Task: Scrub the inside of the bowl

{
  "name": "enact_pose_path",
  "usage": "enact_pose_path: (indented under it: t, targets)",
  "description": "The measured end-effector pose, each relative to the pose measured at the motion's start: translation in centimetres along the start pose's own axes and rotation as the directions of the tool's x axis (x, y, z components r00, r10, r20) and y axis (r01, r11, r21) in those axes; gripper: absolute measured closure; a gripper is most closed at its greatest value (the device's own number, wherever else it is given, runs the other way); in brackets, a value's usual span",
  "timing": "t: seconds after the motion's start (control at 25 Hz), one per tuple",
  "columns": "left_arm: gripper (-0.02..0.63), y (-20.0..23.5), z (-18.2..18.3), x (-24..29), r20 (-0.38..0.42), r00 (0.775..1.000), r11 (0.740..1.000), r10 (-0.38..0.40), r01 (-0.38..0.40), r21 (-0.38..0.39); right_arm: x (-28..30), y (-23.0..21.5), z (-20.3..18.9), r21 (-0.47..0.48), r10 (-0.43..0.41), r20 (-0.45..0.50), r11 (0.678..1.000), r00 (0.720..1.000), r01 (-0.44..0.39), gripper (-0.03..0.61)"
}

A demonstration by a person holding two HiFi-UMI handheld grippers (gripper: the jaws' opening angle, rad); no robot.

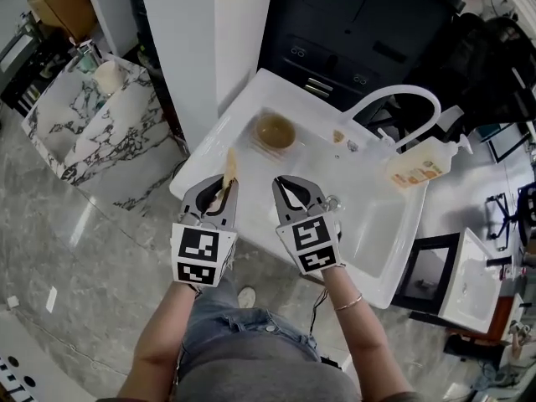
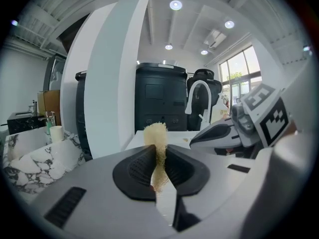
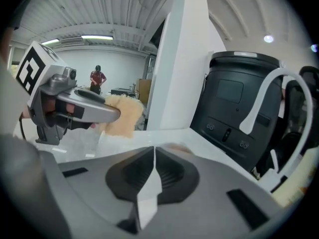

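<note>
A brown bowl (image 1: 275,131) sits on the drainboard of the white sink (image 1: 377,224), at its far left. My left gripper (image 1: 224,184) is shut on a tan sponge (image 1: 229,167), which sticks out past the jaws (image 2: 155,133) and also shows as the tan sponge (image 3: 121,114) in the right gripper view. My right gripper (image 1: 295,187) is shut with nothing between its jaws. Both grippers hover side by side over the sink's near edge, short of the bowl.
A curved white tap (image 1: 394,99) arches over the basin, with a soap dispenser bottle (image 1: 419,167) beside it. A dark cabinet (image 1: 352,23) stands behind the sink. A marble-patterned unit (image 1: 92,124) lies to the left, a white pillar (image 1: 205,32) beside it.
</note>
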State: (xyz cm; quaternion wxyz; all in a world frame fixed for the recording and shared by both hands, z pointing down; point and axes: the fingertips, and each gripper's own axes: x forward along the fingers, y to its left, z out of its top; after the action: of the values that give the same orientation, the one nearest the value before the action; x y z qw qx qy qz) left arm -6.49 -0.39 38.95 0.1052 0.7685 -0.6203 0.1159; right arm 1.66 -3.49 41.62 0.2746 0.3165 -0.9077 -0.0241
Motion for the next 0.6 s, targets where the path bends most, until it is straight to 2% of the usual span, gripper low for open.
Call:
enact_pose_path:
  t: [0.28,0.44,0.6]
  targets:
    - [0.568,4.0,0.4,3.7,-0.016,0.999,0.999,-0.040,0.040,-0.025,5.5,-1.4,-0.3,-0.022,0.003,-0.113,1.000,0.994,-0.005,0.559]
    - [0.568,5.4,0.3,5.7,-0.032,0.997,0.997,-0.070,0.069,-0.036,7.9,-2.4,-0.9,-0.039,0.006,-0.175,0.999,0.985,-0.013,0.521]
    - [0.568,6.7,-0.1,7.4,-0.053,0.995,0.995,-0.089,0.086,-0.057,10.1,-3.4,-1.5,-0.091,-0.005,-0.243,0.996,0.970,-0.017,0.512]
